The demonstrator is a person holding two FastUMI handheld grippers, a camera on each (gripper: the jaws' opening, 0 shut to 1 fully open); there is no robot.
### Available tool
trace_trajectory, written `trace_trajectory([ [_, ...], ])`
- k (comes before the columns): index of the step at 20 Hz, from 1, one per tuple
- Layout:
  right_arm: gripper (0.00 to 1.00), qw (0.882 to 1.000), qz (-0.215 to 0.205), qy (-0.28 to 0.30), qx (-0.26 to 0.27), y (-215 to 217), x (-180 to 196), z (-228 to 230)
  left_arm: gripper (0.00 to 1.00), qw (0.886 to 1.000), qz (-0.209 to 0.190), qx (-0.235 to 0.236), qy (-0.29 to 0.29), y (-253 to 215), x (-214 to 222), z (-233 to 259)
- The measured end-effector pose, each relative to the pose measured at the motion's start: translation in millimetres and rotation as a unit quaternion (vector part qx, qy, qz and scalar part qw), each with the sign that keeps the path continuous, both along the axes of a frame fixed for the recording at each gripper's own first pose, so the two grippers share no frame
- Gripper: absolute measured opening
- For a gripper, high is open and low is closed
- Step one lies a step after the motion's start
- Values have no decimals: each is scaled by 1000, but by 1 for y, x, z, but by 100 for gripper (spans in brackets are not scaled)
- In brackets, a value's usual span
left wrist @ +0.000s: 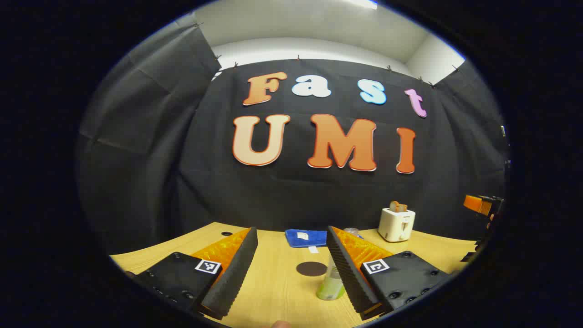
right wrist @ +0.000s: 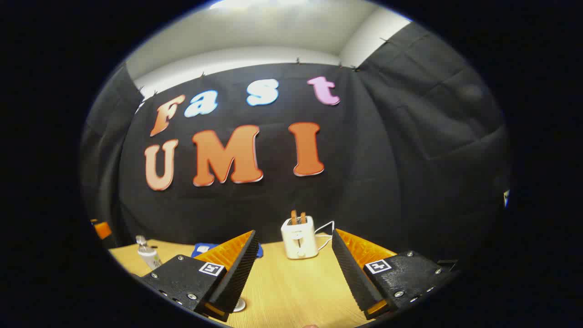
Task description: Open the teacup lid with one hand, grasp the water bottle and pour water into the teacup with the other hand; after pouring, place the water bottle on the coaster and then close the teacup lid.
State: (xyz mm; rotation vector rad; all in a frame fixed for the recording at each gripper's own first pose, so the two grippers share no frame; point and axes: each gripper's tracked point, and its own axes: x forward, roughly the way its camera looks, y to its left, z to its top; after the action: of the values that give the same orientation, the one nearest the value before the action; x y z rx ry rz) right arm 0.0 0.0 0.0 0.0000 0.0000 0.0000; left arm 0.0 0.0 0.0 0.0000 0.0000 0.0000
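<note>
The clear water bottle [left wrist: 331, 283] with a green label stands upright on the wooden table [left wrist: 273, 291], close in front of my left gripper [left wrist: 291, 230] and partly behind its right-hand finger. The jaws stand wide apart and hold nothing. Just left of the bottle lies a dark round coaster [left wrist: 311, 269]. My right gripper [right wrist: 294, 233] is open too, over the table and facing a white toaster [right wrist: 299, 237]. From there the bottle [right wrist: 148, 256] shows far to the left. A small white round thing [right wrist: 239, 305] peeks from under its left-hand finger; what it is cannot be told.
A blue cloth [left wrist: 306, 238] lies at the back of the table by the black wall. The toaster [left wrist: 396, 223] with toast in it stands at the back right. The other gripper [left wrist: 483, 205] shows at the far right edge.
</note>
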Motion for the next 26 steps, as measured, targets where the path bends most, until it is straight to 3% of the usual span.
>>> trace_trajectory([
  [3, 97, 996, 72, 59, 6, 54, 1, -40, 97, 999, 31, 7, 2, 20, 3, -4],
  [5, 97, 992, 97, 82, 2, 70, 2, -55, 96, 999, 39, 12, 6, 23, 4, -8],
  [8, 97, 990, 106, 95, -26, 79, 1, -66, 97, 999, 34, 15, 9, 19, 4, -11],
  [20, 97, 988, 108, 109, -35, 72, -2, -74, 96, 999, 25, 18, 21, 17, 5, -20],
  [26, 97, 984, 123, 115, -65, 80, -4, -82, 96, 999, 16, 29, 25, 15, 5, -21],
])
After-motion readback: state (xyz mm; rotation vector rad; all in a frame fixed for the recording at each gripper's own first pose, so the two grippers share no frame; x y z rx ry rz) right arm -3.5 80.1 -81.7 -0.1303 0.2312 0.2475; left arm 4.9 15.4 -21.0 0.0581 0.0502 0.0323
